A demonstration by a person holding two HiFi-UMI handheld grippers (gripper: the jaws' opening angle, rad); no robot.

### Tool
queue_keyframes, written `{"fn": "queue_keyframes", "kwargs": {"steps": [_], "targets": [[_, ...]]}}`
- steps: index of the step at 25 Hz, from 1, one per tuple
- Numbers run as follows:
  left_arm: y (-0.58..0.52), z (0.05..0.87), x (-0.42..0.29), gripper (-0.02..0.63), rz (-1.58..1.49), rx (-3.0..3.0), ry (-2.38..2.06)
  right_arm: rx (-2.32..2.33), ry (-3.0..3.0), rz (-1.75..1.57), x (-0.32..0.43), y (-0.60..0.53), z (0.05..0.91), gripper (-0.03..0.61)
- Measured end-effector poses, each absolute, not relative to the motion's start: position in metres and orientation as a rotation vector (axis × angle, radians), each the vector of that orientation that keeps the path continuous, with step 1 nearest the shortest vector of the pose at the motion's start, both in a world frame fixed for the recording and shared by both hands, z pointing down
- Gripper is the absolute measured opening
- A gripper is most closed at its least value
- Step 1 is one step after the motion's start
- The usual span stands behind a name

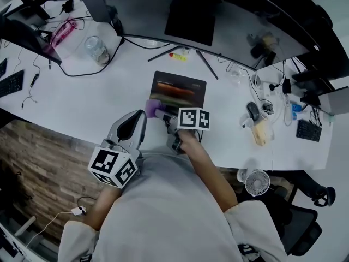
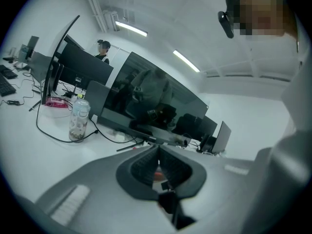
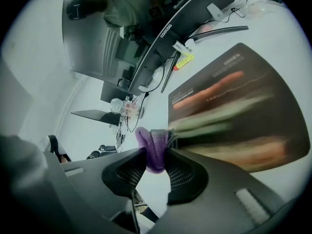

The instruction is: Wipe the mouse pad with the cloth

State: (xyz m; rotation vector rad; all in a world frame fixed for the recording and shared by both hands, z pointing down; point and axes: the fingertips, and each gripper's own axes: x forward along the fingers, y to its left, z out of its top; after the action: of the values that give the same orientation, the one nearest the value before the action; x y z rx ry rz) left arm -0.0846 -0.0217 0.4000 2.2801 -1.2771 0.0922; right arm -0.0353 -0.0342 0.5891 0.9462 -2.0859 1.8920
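The dark mouse pad (image 1: 178,88) with orange and green streaks lies on the white desk (image 1: 98,100) in front of the monitor stand. My right gripper (image 1: 162,113) is shut on a purple cloth (image 1: 152,106) at the pad's near left corner. In the right gripper view the cloth (image 3: 154,146) bulges out between the jaws of the right gripper (image 3: 156,156), at the edge of the mouse pad (image 3: 239,106). My left gripper (image 1: 138,117) hovers just left of the cloth, above the desk. Its jaws meet at the tips of the left gripper (image 2: 157,149), with nothing held.
A wide curved monitor (image 1: 229,15) spans the back of the desk. A clear bottle (image 1: 97,49) stands at the left, a keyboard (image 1: 11,83) at the far left. A mouse (image 1: 252,111), cables and small items crowd the right. A small fan (image 1: 256,182) sits below the desk edge.
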Motion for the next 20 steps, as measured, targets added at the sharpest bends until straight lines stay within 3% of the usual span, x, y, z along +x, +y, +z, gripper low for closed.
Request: {"fn": "queue_keyframes", "kwargs": {"steps": [20], "targets": [[-0.024, 0.405, -0.08, 0.0, 0.111, 2.28, -1.261, 0.956, -2.005, 1.94, -0.03, -0.026, 0.606, 0.12]]}}
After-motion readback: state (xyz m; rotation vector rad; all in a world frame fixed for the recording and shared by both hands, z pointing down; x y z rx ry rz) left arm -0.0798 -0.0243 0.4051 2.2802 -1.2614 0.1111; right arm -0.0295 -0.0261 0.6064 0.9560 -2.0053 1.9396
